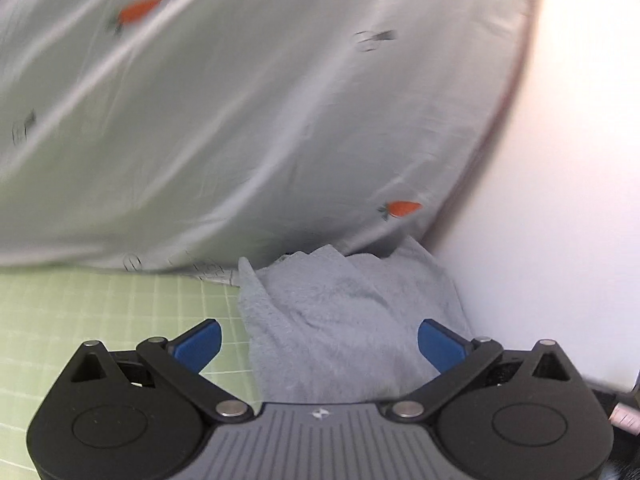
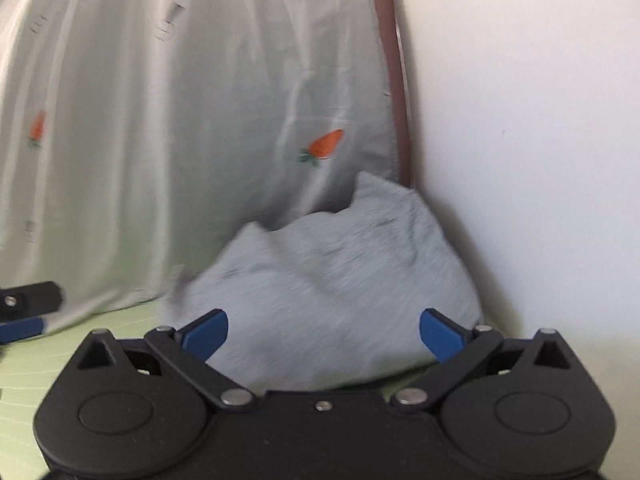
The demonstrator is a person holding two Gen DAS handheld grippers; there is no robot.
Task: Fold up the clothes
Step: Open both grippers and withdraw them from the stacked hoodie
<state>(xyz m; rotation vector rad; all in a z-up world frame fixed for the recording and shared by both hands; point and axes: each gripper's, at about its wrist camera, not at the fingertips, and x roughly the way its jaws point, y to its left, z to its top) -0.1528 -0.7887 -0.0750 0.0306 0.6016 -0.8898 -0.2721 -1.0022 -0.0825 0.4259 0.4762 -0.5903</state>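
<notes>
A light grey fleecy garment [image 1: 340, 320] lies in a rumpled heap on the green checked mat [image 1: 100, 312], pushed into the corner by the wall. My left gripper [image 1: 319, 346] hovers just in front of it, blue pads wide apart and nothing pinched between them. In the right wrist view the same grey garment [image 2: 332, 292] fills the middle. My right gripper [image 2: 324, 336] is open too, its blue fingertips [image 2: 206, 334] spread over the near edge of the cloth without pressing it. The left gripper's black and blue tip [image 2: 28, 312] shows at the far left.
A pale curtain printed with orange carrots [image 1: 240, 120] hangs behind the mat and drapes onto it [image 2: 160, 140]. A white wall [image 1: 560, 200] closes the right side [image 2: 520, 160], with a brown strip [image 2: 394, 80] between curtain and wall.
</notes>
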